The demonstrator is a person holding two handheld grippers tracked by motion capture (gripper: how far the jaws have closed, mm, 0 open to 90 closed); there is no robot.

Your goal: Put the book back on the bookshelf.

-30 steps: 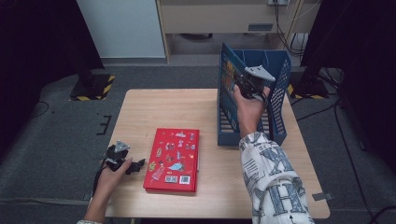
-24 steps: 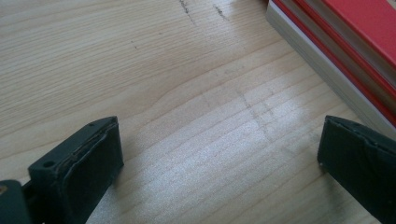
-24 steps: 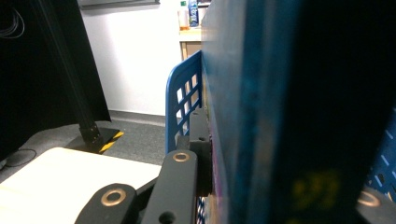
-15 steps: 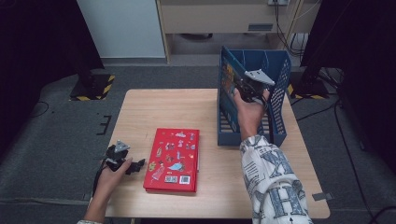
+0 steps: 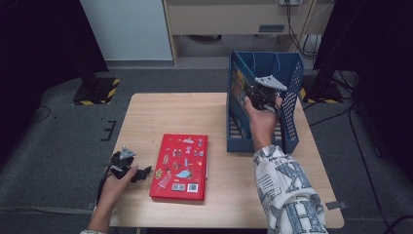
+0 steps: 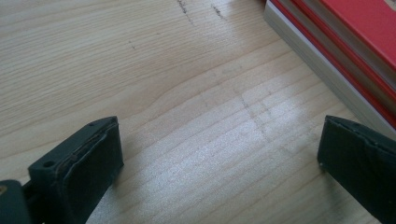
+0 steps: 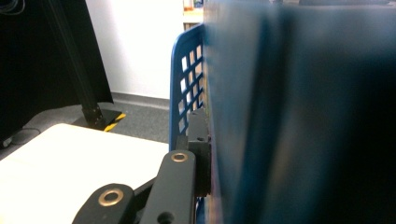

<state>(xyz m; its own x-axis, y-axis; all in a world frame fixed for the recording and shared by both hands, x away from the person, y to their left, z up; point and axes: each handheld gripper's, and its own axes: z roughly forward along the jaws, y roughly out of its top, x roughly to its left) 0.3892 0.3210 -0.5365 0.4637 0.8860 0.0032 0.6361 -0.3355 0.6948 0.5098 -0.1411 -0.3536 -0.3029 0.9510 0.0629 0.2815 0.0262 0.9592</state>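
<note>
A blue book with a picture cover (image 5: 238,81) stands upright against the left wall of the blue mesh file rack (image 5: 290,87). My right gripper (image 5: 251,96) reaches into the rack and is shut on this book. In the right gripper view its left finger (image 7: 199,140) presses flat on the blurred blue cover (image 7: 280,121); the other jaw is hidden behind it. A red book (image 5: 179,165) lies flat at the table's front. My left gripper (image 5: 142,173) rests just left of it, open, with bare wood between its jaws (image 6: 219,158) and the red book's edge (image 6: 336,51) beside them.
The wooden table (image 5: 195,117) is bare between the red book and the rack. The rack stands at the table's right rear. Dark stands with yellow-black bases (image 5: 95,90) sit on the floor beyond the table.
</note>
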